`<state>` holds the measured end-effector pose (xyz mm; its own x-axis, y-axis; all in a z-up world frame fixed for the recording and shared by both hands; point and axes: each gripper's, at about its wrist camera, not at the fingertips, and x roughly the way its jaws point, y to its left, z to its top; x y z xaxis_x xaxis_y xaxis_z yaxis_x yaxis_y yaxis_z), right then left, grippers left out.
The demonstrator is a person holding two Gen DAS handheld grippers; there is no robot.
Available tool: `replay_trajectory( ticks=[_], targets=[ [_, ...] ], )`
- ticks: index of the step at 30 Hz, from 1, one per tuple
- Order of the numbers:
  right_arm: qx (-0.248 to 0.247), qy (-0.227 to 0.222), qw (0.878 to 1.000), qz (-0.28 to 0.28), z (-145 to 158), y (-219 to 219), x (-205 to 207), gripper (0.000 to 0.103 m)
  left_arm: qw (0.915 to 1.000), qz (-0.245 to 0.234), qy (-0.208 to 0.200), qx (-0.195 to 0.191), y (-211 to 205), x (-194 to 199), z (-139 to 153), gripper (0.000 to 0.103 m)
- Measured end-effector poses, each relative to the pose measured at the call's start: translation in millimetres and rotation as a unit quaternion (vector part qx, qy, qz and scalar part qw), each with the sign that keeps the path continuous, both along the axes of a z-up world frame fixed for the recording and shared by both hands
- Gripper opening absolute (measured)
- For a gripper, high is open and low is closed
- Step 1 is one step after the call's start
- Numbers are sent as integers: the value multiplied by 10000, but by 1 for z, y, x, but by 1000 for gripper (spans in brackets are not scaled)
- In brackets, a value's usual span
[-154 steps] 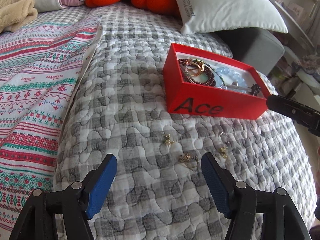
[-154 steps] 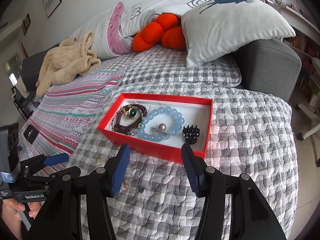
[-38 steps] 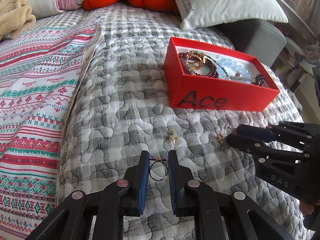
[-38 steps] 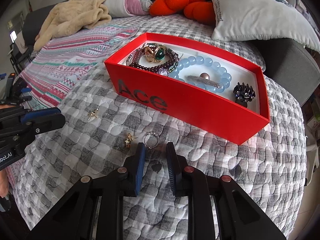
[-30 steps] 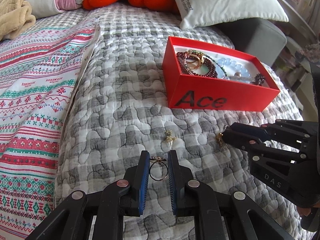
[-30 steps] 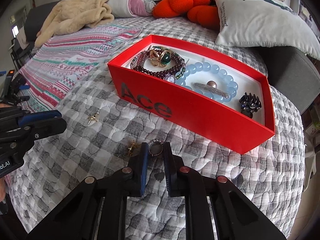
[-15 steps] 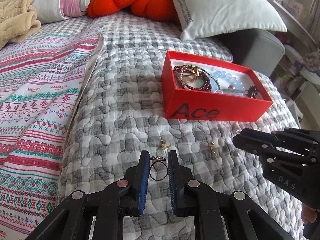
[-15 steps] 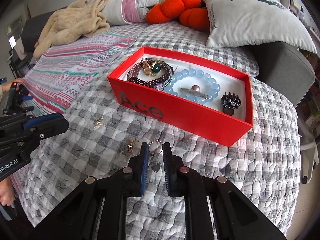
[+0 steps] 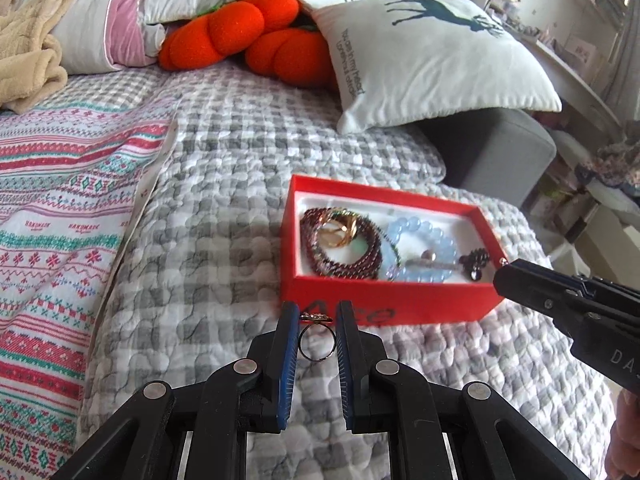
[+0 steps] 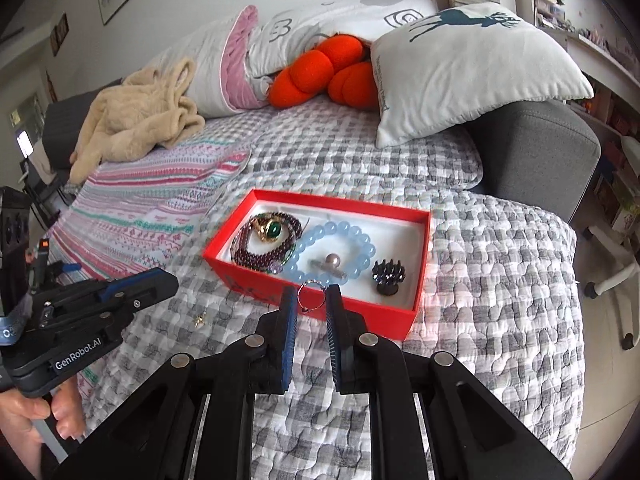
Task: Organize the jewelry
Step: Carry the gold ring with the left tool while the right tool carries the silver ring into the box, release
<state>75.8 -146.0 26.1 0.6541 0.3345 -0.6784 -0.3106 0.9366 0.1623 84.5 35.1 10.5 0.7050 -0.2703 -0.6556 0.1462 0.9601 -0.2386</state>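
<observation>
We judge that both rings are very light, hard and smooth, so they can slip or turn easily between the pads; the best hold is across the thin band from both sides, with the decorated top left free, and with gentle pressure so the band does not bend. In the left wrist view, the left gripper has its fingers narrow and closed on a gold ring, which stands upright between the blue pads, above the grey checked bed quilt and just near of the red box. In the right wrist view, the right gripper also keeps its fingers narrow, and they pinch a silver ring by its band, over the near wall of the red box. Inside the box we see a dark red bead bracelet, a pale blue bead bracelet and a small black hair clip. One small gold earring lies on the quilt, left of the right gripper. We think the next step asks us to open the fingers only when each ring is low over the white floor of the box.
</observation>
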Motion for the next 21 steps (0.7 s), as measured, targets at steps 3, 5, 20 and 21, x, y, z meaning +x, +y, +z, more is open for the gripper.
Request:
replay_trajectory(
  ticks=[3, 5, 20, 21],
  targets=[
    [163, -38, 9998, -130, 2, -10, 9, 15, 9998, -79, -185, 97, -15, 12, 3, 13],
    [256, -32, 9995, -201, 0, -16, 14, 15, 9994, -122, -307, 89, -23, 18, 4, 13],
    [320, 113, 9989, -318, -13, -30, 31, 15, 9985, -132, -422, 329, -40, 41, -8, 50],
    [324, 121, 9989, -322, -14, -30, 32, 15, 9984, -120, -453, 332, -39, 39, -6, 51]
  ],
)
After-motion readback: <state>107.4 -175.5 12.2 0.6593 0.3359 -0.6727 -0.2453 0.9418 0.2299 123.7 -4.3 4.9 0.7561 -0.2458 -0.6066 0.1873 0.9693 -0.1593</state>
